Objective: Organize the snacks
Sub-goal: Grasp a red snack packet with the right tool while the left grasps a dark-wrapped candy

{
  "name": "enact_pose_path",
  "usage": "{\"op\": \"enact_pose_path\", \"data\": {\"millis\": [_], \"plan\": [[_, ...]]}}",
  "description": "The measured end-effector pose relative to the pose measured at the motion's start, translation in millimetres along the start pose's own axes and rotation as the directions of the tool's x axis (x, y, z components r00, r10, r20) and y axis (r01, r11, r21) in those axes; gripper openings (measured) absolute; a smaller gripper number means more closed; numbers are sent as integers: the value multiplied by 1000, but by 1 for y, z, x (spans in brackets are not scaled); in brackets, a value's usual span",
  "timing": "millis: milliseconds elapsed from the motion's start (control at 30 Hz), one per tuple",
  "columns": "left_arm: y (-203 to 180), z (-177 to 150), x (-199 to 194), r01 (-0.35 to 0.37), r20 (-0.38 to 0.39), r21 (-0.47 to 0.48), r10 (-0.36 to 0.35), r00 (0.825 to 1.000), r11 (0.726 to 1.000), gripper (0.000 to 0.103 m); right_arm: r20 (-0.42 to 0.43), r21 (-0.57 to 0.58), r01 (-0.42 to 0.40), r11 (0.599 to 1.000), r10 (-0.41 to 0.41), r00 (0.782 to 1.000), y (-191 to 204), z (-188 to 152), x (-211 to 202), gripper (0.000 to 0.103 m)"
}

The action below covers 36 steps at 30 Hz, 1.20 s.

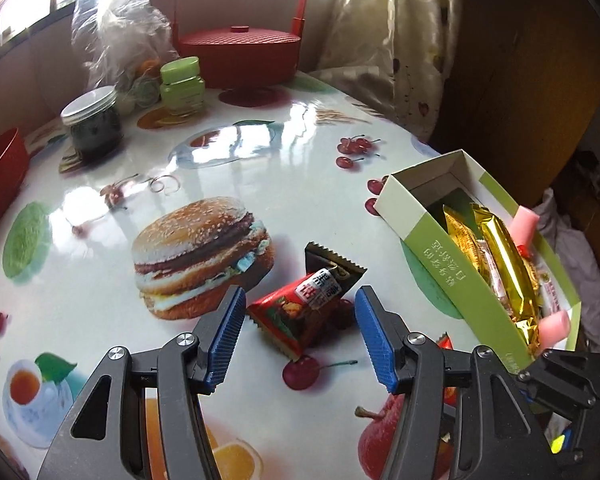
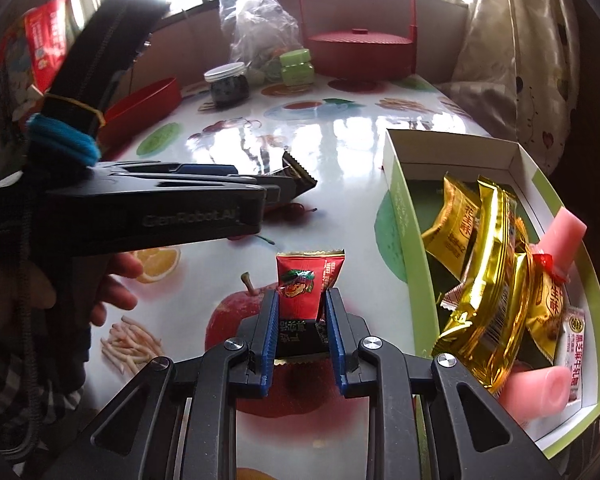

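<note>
Home dining corner by a window.
Glossy food-print tablecloth (image 1: 260, 168), lidded jars (image 1: 94, 120), red carrier basket (image 1: 240, 52), plastic bag (image 1: 116, 28), cream curtain (image 1: 400, 40).

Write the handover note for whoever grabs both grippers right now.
Left gripper: open, its jaws either side of the red-and-black snack packet on the glossy food-print tablecloth, not pressing it.
Right gripper: shut on a red-and-black snack packet.
Green-and-white cardboard box: already holds gold foil packets and pink sausage sticks.
Left: box both red packets.
</note>
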<state>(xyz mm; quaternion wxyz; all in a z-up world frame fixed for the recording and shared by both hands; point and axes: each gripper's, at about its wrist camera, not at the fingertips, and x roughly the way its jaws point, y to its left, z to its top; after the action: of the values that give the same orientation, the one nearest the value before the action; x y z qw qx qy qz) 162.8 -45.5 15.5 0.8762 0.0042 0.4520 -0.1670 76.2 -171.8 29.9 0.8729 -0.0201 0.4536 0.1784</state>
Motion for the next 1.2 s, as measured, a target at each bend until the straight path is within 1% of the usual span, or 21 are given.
{"op": "enact_pose_path", "data": {"millis": [67, 133, 200, 333, 433, 567, 633, 667, 700, 800, 900, 967, 1200], "plan": [[-2, 1, 5, -1, -18, 13, 1, 1000, 1000, 58, 1, 2, -3, 1000, 3, 1000, -1, -1, -1, 22], [-3, 1, 8, -19, -27, 24, 20, 999, 1000, 58, 4, 3, -3, 1000, 3, 1000, -2, -1, -2, 22], [-4, 1, 9, -38, -27, 34, 38, 999, 999, 58, 6, 4, -5, 1000, 5, 1000, -2, -2, -2, 22], [-3, 2, 11, -39, -24, 22, 39, 999, 999, 58, 9, 5, -8, 1000, 8, 1000, -2, -2, -2, 22], [-6, 2, 12, -72, -25, 37, 73, 997, 997, 58, 10, 6, -11, 1000, 10, 1000, -3, -2, -3, 22], [-7, 1, 13, -83, -22, 50, 84, 996, 995, 58, 10, 6, -11, 1000, 11, 1000, -3, -2, -4, 22], [-7, 1, 13, -85, -22, 50, 86, 996, 995, 53, 11, 6, -12, 1000, 12, 1000, -3, -2, -4, 22], [-7, 2, 12, -90, -20, 51, 91, 996, 995, 46, 12, 6, -12, 1000, 12, 1000, -3, -2, -4, 22], [-8, 1, 12, -91, -20, 51, 92, 996, 995, 43, 11, 6, -11, 1000, 11, 1000, -3, -2, -4, 22], [-8, 1, 11, -87, -20, 50, 88, 996, 995, 36, 12, 7, -13, 1000, 13, 1000, -3, -2, -4, 22], [-7, 0, 9, -82, -18, 42, 83, 996, 996, 33, 12, 7, -12, 1000, 12, 1000, -3, -2, -5, 22], [-7, 0, 8, -79, -15, 40, 80, 997, 996, 28, 12, 8, -12, 1000, 12, 1000, -2, -2, -4, 22], [-5, -3, 3, -84, 1, 21, 84, 996, 996, 28, 13, 12, -12, 1000, 12, 1000, -1, -2, -5, 22]]}}
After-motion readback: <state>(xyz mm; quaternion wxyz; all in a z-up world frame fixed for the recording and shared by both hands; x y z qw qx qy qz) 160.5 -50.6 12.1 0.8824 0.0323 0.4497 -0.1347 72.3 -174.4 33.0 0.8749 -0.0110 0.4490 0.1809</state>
